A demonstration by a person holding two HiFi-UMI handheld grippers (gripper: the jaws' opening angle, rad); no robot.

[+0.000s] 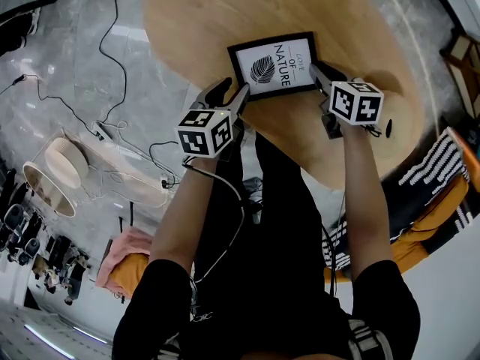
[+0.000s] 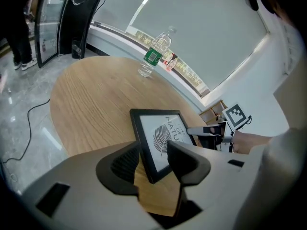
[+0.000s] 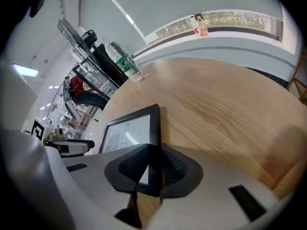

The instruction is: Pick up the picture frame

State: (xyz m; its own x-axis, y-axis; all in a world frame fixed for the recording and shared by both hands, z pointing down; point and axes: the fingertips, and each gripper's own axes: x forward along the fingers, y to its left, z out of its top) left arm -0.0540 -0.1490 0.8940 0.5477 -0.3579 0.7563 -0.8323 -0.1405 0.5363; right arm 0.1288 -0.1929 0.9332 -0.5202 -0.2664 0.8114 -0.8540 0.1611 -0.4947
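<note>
A black picture frame (image 1: 274,64) with a leaf print lies near the front edge of the round wooden table (image 1: 210,21). My right gripper (image 1: 321,72) holds its right edge: in the right gripper view the thin black edge (image 3: 154,128) sits pinched between the two pads, so the right gripper (image 3: 152,169) is shut on it. My left gripper (image 1: 231,92) is at the frame's near left corner. In the left gripper view the corner of the frame (image 2: 160,133) stands between the jaws of the left gripper (image 2: 152,159), with bare wood showing beside the left pad.
A clear water bottle (image 2: 154,55) stands far across the table. Cables (image 1: 112,66) trail over the grey floor to the left, by a round woven basket (image 1: 64,163). A striped cushion (image 1: 442,171) lies on seating at the right.
</note>
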